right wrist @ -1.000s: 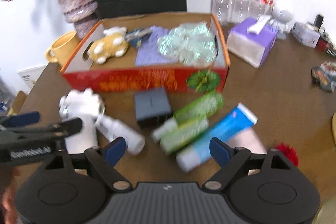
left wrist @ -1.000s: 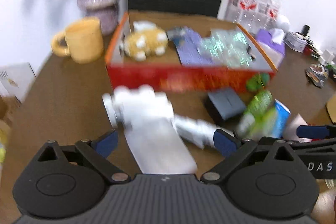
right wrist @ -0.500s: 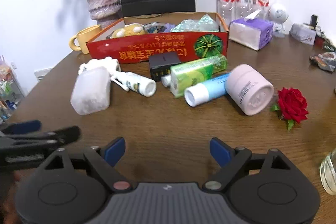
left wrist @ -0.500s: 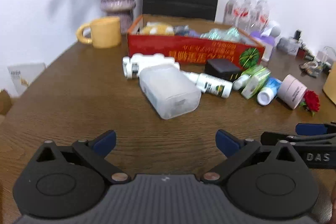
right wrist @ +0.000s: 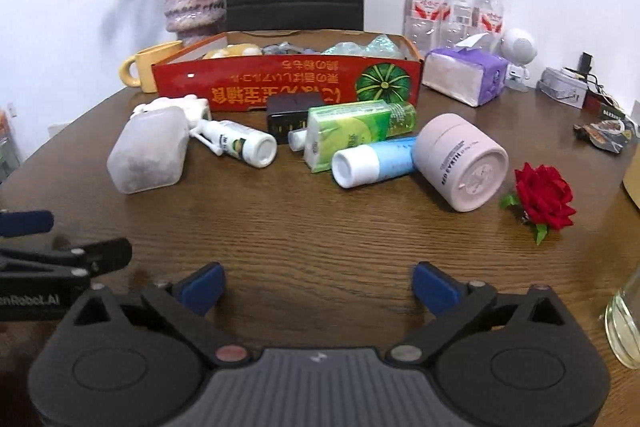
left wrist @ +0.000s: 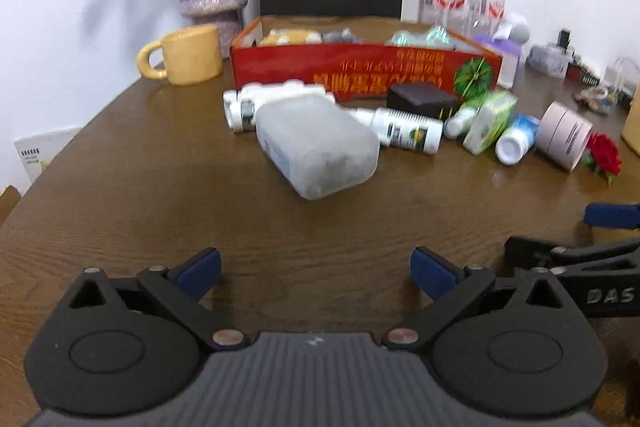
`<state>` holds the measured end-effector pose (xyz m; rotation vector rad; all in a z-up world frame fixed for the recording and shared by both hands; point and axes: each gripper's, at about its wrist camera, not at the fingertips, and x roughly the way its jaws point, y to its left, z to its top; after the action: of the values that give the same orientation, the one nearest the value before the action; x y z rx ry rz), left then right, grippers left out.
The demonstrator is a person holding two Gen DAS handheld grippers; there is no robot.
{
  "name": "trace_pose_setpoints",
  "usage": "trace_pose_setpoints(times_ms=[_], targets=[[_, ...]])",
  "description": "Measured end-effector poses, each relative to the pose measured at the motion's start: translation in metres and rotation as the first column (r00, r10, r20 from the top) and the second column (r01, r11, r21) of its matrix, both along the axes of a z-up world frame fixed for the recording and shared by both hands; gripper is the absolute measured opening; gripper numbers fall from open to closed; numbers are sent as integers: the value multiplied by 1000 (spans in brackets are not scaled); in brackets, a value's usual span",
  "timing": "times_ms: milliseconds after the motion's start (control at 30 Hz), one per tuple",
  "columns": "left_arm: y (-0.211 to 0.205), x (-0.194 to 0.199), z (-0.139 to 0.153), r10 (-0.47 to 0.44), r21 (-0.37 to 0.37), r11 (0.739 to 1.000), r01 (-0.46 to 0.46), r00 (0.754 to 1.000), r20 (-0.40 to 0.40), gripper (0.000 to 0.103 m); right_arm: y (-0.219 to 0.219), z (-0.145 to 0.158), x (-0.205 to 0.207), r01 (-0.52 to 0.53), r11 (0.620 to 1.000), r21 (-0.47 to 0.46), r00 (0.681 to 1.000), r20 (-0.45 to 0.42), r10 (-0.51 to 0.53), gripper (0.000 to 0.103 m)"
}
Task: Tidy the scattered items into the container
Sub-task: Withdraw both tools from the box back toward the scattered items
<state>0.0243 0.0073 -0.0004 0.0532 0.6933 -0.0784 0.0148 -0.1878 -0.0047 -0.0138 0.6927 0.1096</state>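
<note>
Both grippers empty, jaws wide: left gripper (left wrist: pixel 316 271) and right gripper (right wrist: pixel 318 287) sit low at the bottom of their frames, over bare counter (right wrist: pixel 320 227), well short of the clutter.

Container = red cardboard box (right wrist: pixel 288 89), centre-top of frame, already holding a yellow plush toy (left wrist: pixel 290 37) and some crinkly wrap. Loose items lie in a row just in front of it:
- frosted plastic case (right wrist: pixel 149 155), left, closest to the left gripper
- white spray bottle (right wrist: pixel 236 143)
- black charger block (right wrist: pixel 288 113), right against the box wall
- green bottle (right wrist: pixel 352 129) and blue tube (right wrist: pixel 372 163), touching
- pink jar (right wrist: pixel 460 161) on its side
- red rose (right wrist: pixel 544 197), far right

Step looks like pre-grasp, nothing picked. Next move, my guess: left goes forward to straddle the frosted case; it's wide, so jaws need full opening. Right could take the pink jar, which may roll if nudged.
</note>
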Motion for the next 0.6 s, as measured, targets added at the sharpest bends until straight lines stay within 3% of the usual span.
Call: trace_pose_setpoints(times_ms=[600], targets=[[0, 0, -1, 14, -2, 1000, -14, 1000, 0, 103, -1, 0, 0, 9, 1000, 0, 1000, -4, -9, 103]])
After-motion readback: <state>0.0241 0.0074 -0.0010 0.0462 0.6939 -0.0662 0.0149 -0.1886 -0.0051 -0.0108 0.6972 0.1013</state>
